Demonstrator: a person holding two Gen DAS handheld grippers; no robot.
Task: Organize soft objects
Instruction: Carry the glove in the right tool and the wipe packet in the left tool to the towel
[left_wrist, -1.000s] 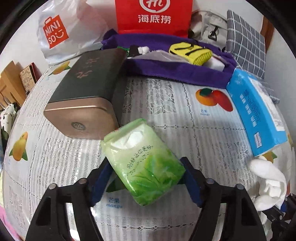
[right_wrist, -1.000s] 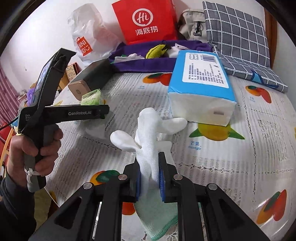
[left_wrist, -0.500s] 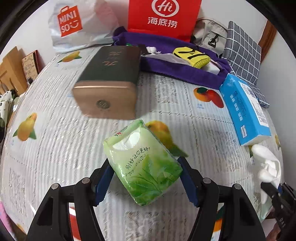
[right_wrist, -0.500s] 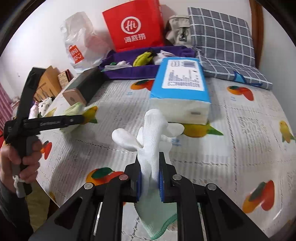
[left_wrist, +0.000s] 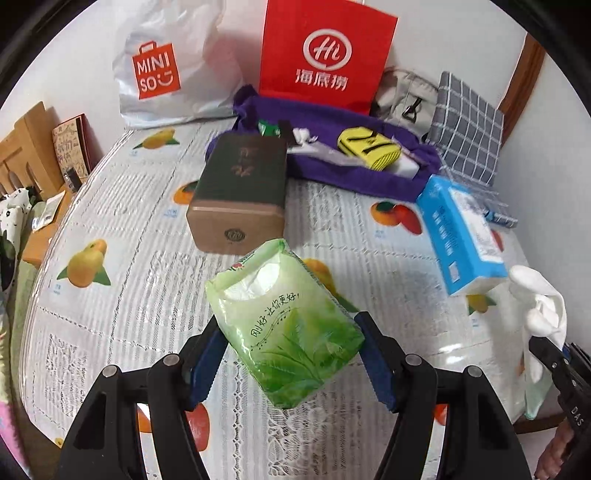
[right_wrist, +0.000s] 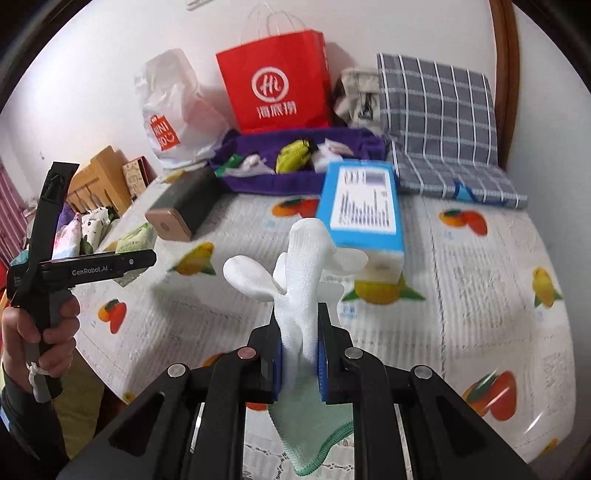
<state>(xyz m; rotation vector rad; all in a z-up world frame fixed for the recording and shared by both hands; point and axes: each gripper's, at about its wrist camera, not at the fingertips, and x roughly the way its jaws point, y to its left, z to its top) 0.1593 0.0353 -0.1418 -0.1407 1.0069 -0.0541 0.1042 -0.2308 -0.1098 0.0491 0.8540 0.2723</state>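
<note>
Left gripper (left_wrist: 291, 354): you pinched the green tissue pack (left_wrist: 284, 328) between its pads, held above the worktop (left_wrist: 110, 295).
Right gripper (right_wrist: 300, 350): you clamped the white glove (right_wrist: 299, 280), its fingers sticking up past the tips.

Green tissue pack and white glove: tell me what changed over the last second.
Both claws rose and drew back from the table. The green tissue pack, near the brown box earlier, now rides higher with the left claw. The white glove lifted with the right claw. Both grips held; the blue tissue pack and purple bag stayed put.
</note>
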